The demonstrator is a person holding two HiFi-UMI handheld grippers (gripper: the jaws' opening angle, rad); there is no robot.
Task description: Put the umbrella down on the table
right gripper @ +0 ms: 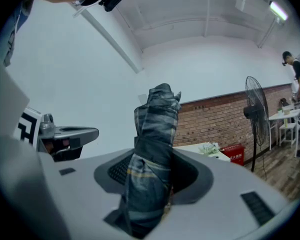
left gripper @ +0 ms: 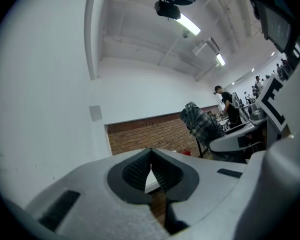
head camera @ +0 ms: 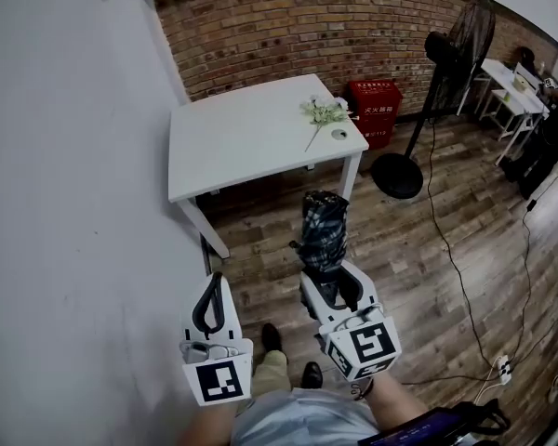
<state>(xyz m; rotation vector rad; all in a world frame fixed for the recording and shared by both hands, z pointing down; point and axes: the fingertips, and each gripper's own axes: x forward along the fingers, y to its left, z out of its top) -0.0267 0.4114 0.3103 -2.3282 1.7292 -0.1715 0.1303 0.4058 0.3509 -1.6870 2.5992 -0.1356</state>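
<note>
A folded plaid umbrella (head camera: 323, 230) stands upright between the jaws of my right gripper (head camera: 333, 284), which is shut on it. In the right gripper view the umbrella (right gripper: 152, 154) fills the gap between the dark pads and rises above them. My left gripper (head camera: 210, 303) hangs to its left, shut with nothing in it; its pads (left gripper: 162, 171) meet at the tips. The white table (head camera: 232, 142) stands ahead against the wall, some way beyond both grippers, over wooden floor.
A sprig of white flowers (head camera: 322, 112) lies at the table's right end. A red box (head camera: 373, 108) sits beside the table by the brick wall. A black standing fan (head camera: 446, 82) and its cable are to the right. More white tables (head camera: 511, 91) and a person stand far right.
</note>
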